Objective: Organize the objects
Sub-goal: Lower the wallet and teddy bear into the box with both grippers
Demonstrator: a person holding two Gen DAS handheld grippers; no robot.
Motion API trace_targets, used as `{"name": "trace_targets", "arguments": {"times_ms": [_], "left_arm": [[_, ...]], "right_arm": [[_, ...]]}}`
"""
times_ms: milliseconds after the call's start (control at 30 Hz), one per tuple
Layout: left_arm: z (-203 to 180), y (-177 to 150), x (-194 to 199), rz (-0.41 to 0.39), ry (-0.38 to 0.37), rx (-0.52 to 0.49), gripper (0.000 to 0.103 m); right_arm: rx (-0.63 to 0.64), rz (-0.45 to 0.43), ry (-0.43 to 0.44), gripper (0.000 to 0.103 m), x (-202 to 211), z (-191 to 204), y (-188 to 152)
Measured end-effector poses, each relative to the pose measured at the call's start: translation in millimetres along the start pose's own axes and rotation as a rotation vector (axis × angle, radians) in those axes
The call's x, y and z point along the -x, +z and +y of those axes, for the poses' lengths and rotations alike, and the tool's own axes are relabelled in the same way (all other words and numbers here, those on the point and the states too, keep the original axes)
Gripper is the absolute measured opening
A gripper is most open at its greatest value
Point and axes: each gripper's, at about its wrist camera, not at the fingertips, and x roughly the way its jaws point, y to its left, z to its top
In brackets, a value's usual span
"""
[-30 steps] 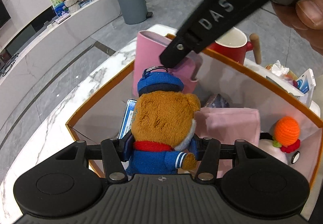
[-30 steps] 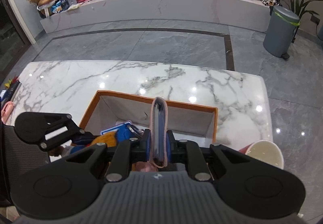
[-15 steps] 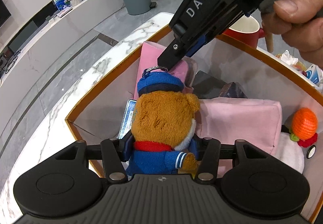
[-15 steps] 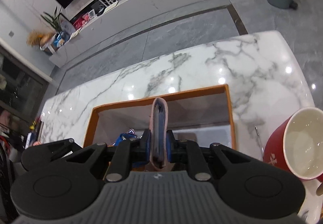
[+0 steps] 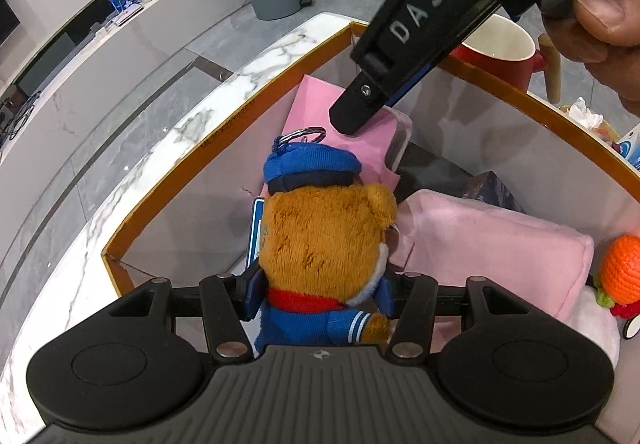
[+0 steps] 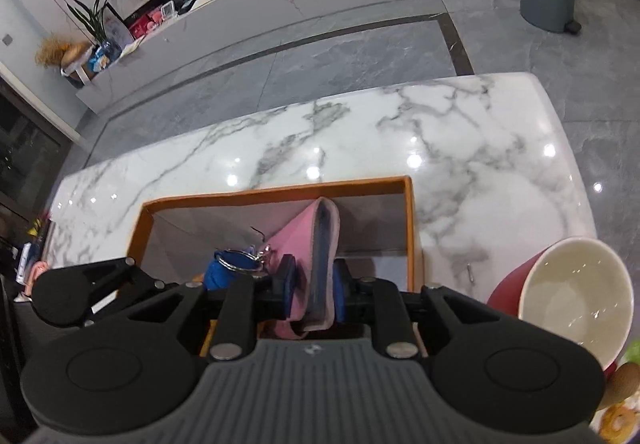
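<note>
Bear (image 5: pixel 324 244) hides most of blue card (image 5: pixel 256 240).

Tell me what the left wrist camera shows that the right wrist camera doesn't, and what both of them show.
Only the left wrist view shows the teddy bear's body clamped in the left gripper, the pink cushion and the orange knitted toy. Only the right wrist view shows the right gripper's jaws, just opening, around the pink wallet's edge, plus bare marble tabletop. Both show the orange-rimmed box, the wallet and the red mug.
</note>
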Motion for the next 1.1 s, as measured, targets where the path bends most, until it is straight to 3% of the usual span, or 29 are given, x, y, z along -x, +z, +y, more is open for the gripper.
{"name": "trace_targets", "arguments": {"times_ms": [167, 233, 300, 367, 433, 600, 1033, 1100], "left_arm": [[1, -1, -1, 0.002, 0.003, 0.007, 0.065], [0, -2, -1, -0.001, 0.023, 0.004, 0.073], [-2, -4, -2, -0.009, 0.055, -0.005, 0.089], [-4, -5, -2, -0.013, 0.083, -0.009, 0.094], [-4, -6, -3, -0.016, 0.086, -0.002, 0.095], [-2, -6, -2, -0.015, 0.092, 0.023, 0.098], [-8, -11, 8, -0.014, 0.108, 0.013, 0.097], [-7, -12, 9, -0.013, 0.105, 0.013, 0.097]], "right_arm": [[0.134, -0.007, -0.102, 0.027, -1, 14, -5], [0.176, -0.007, -0.129, 0.03, -2, 19, -8], [0.207, -0.009, -0.153, 0.033, -4, 24, -10], [0.245, -0.017, -0.182, 0.038, -6, 29, -12], [0.298, -0.04, -0.221, 0.053, -6, 36, -15], [0.447, -0.079, -0.335, 0.067, -10, 54, -26], [0.604, -0.063, -0.434, 0.065, -19, 63, -45], [0.598, -0.056, -0.424, 0.061, -19, 63, -47]]}}
